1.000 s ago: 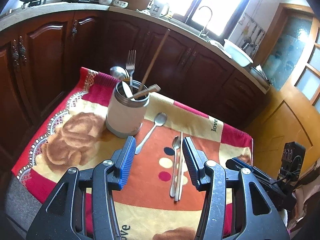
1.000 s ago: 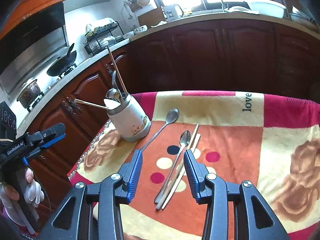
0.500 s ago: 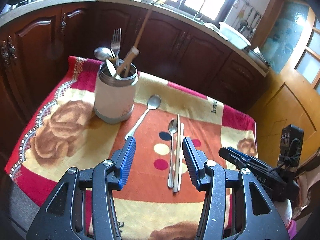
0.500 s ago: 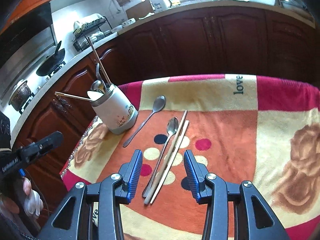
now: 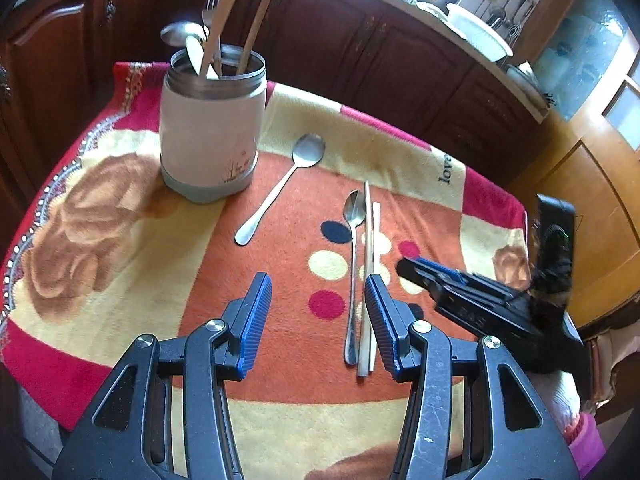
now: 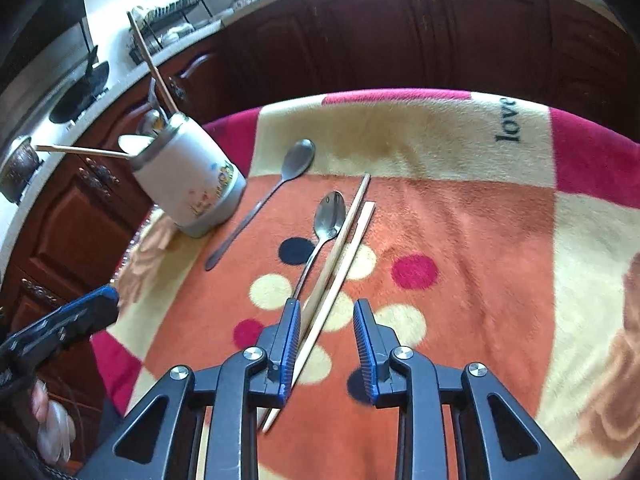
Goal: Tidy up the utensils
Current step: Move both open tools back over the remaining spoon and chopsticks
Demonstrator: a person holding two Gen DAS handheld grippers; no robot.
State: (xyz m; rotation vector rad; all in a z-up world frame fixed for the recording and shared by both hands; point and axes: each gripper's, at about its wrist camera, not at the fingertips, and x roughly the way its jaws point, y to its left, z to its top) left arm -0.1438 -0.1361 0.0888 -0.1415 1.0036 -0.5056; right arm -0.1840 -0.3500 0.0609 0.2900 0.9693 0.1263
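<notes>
we see the white cylindrical utensil holder (image 5: 212, 128) already stocked; two steel spoons (image 5: 280, 192) and pale wooden chopsticks (image 6: 340, 264) remain on the blanket-covered table (image 6: 500, 240). both grippers' jaws wide, empty; right gripper (image 6: 326, 344) straddles chopsticks.

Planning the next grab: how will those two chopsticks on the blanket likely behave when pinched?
The chopsticks look thin, stiff and light, so probably easy to lift. Lying side by side against a spoon, one may slip free. The soft blanket likely keeps them from rolling.
</notes>
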